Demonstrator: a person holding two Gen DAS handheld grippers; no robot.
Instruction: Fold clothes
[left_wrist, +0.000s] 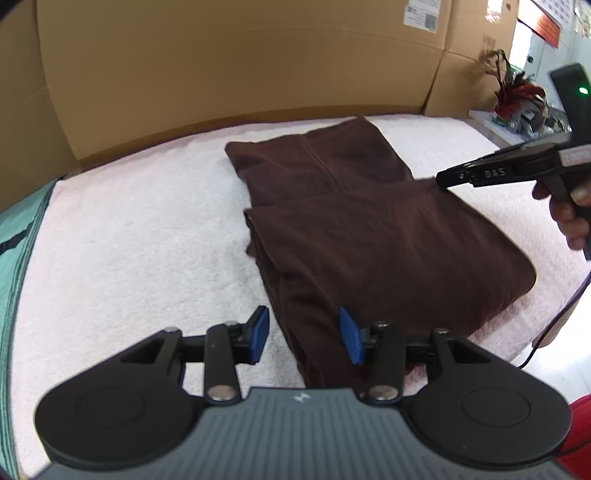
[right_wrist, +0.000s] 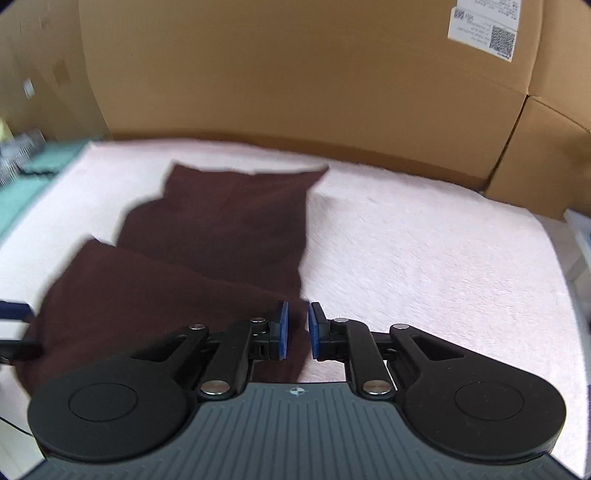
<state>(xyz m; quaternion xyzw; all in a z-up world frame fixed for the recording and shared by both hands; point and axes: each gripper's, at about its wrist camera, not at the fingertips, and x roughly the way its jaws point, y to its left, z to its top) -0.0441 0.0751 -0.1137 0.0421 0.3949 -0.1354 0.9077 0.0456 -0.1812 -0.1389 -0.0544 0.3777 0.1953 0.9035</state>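
A dark brown garment (left_wrist: 369, 236) lies on the pale pink fleece cover (left_wrist: 129, 229), its near part doubled back over the rest. My left gripper (left_wrist: 304, 336) is open at the garment's near left edge; the folded edge lies below its two blue pads (left_wrist: 258, 330). In the left wrist view my right gripper (left_wrist: 448, 177), held by a hand, meets the far right corner of the upper layer. In its own blurred view the right gripper (right_wrist: 298, 328) has a narrow gap between its pads, filled with dark cloth from the garment (right_wrist: 221, 229).
Tall cardboard boxes (left_wrist: 240, 62) wall off the back of the bed. A teal cloth (left_wrist: 14, 236) lies along the left edge. A red-leaved plant (left_wrist: 517, 92) and clutter stand on a shelf at the far right. A black cable (left_wrist: 554, 325) hangs off the right side.
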